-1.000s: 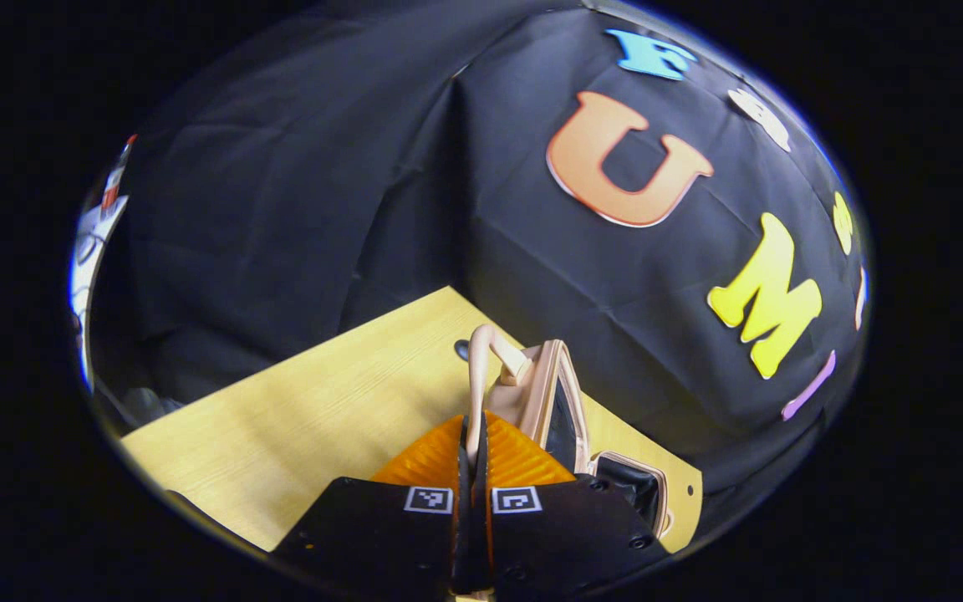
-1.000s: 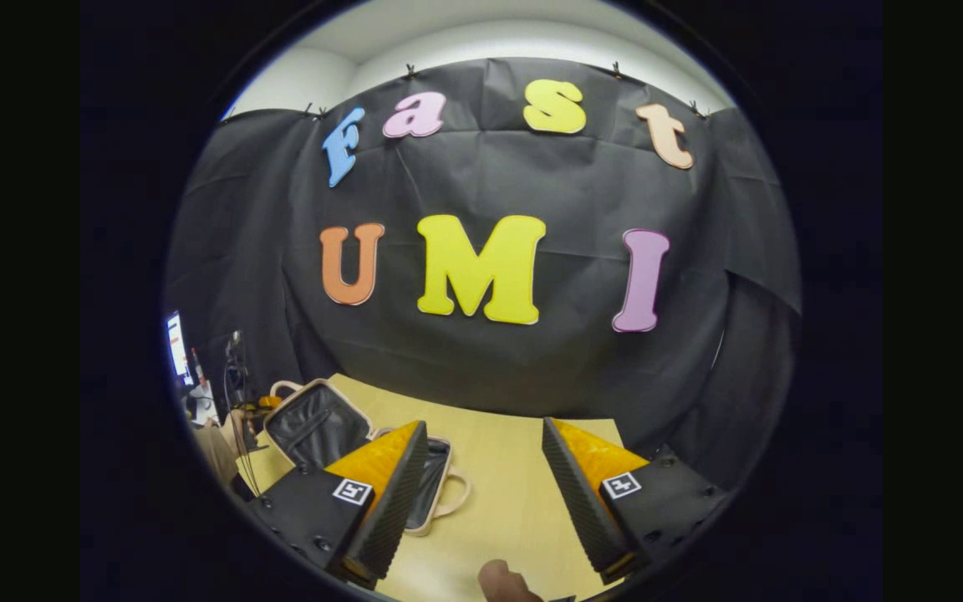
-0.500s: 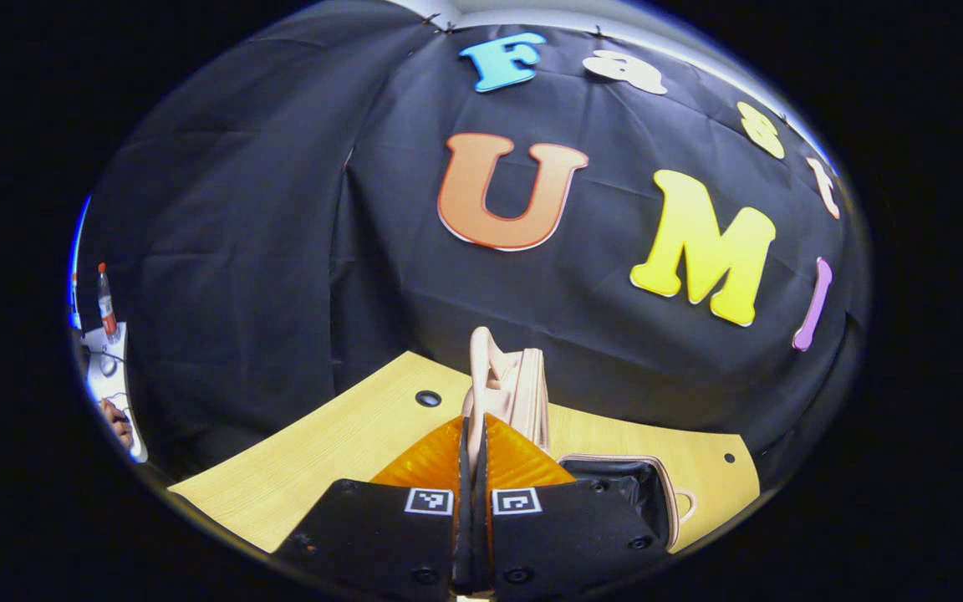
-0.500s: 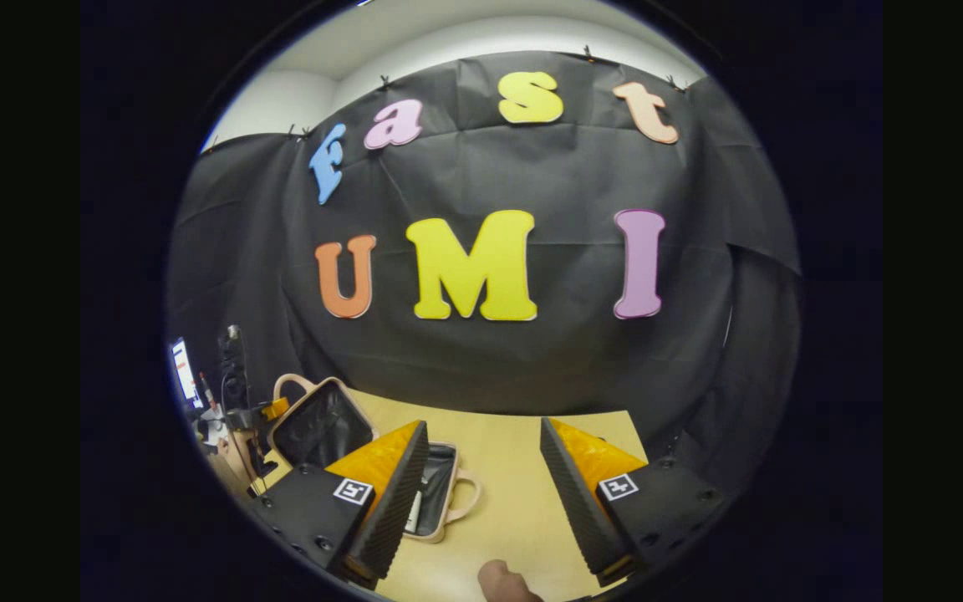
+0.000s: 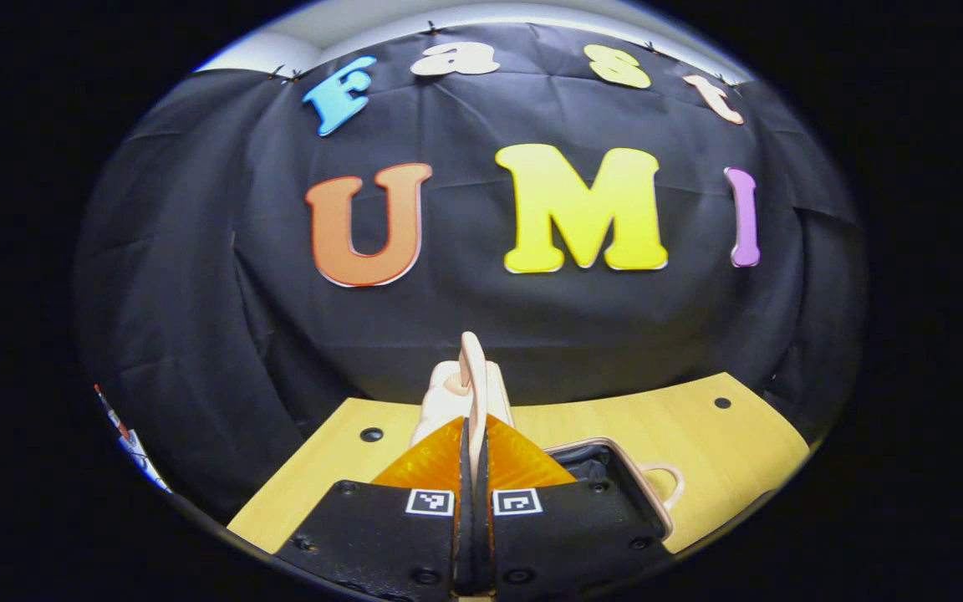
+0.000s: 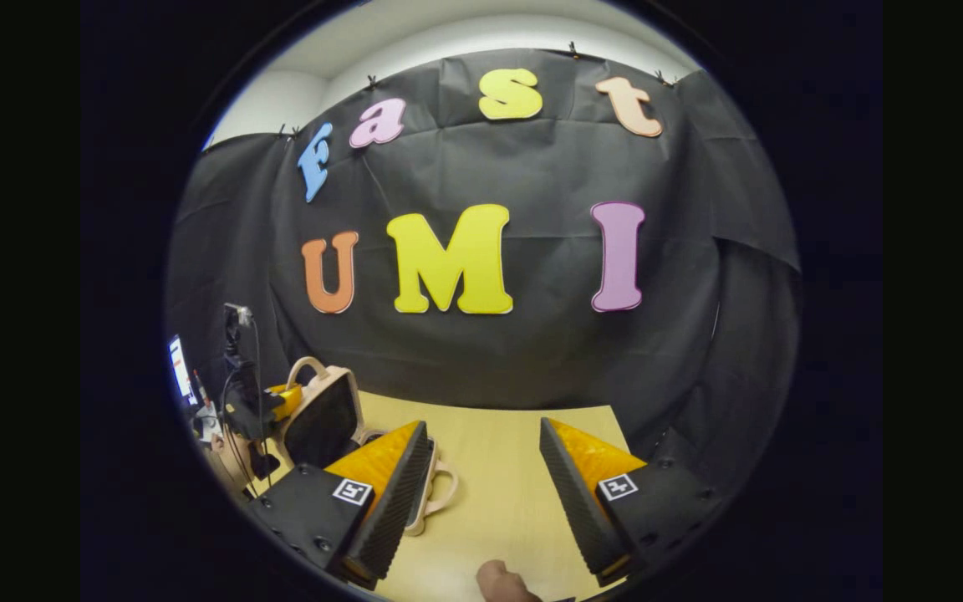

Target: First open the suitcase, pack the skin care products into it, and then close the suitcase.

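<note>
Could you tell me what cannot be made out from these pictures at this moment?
- Inside of the suitcase base, left gripper view: mostly hidden by the left gripper; contents unclear.
- The same base in the right gripper view: covered by a finger of the right gripper.
- Brown object at the bottom edge, right gripper view: cut off.

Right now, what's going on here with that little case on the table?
A person works two handheld grippers. The left gripper is clamped on the handle of the suitcase lid, holding the lid raised above the tray on the wooden table. The right gripper hangs open and empty above the table.
</note>
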Available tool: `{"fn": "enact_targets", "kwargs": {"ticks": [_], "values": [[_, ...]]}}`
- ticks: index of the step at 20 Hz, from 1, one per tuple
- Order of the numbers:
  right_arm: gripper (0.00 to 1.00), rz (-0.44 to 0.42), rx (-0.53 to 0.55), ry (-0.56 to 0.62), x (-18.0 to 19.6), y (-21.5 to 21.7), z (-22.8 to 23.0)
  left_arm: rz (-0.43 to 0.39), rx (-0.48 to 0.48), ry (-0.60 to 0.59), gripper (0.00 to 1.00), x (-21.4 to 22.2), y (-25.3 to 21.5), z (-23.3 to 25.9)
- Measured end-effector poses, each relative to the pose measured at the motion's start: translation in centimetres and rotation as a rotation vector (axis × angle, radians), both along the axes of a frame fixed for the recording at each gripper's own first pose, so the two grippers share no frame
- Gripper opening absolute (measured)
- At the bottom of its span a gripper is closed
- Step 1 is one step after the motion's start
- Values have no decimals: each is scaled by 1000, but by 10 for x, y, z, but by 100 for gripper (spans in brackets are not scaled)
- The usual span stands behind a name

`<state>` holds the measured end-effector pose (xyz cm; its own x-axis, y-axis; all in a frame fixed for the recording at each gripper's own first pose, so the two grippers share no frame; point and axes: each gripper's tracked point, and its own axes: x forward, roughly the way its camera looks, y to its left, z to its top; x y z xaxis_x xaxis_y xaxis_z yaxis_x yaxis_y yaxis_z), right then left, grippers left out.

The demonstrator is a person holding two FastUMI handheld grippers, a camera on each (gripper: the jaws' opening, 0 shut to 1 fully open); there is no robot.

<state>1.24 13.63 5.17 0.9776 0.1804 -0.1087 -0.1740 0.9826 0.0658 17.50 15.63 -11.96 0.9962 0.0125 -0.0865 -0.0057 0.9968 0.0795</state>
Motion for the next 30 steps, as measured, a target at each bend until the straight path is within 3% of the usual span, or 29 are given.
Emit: {"fn": "enact_targets", "kwargs": {"ticks": [2,5,8,13,20,21,22,24,27,28,30], "values": [[80,15,-8,8,4,-1,-6,-55,-14,30,3,4,-45,-12],[80,25,-11,25,10,-8,-15,-97,40,61,3,11,-89,-33],[80,24,4,55,15,-16,-26,-189,42,157,3,7,-135,-68],[80,17,19,92,23,-29,-41,-269,131,268,3,0,-159,-118],[79,-10,26,133,28,-41,-60,-215,212,402,3,10,-172,-185],[79,-16,27,135,27,-44,-62,-206,223,412,11,13,-173,-189],[79,-21,26,138,26,-47,-63,-195,236,417,4,16,-175,-193],[79,-31,27,137,25,-52,-62,-193,242,427,6,17,-180,-198],[80,-46,24,129,24,-58,-59,-196,185,450,24,12,-187,-201],[80,-51,28,126,24,-60,-57,-210,149,458,35,9,-193,-200],[80,-57,37,124,24,-60,-56,-199,68,449,47,4,-197,-191]]}}
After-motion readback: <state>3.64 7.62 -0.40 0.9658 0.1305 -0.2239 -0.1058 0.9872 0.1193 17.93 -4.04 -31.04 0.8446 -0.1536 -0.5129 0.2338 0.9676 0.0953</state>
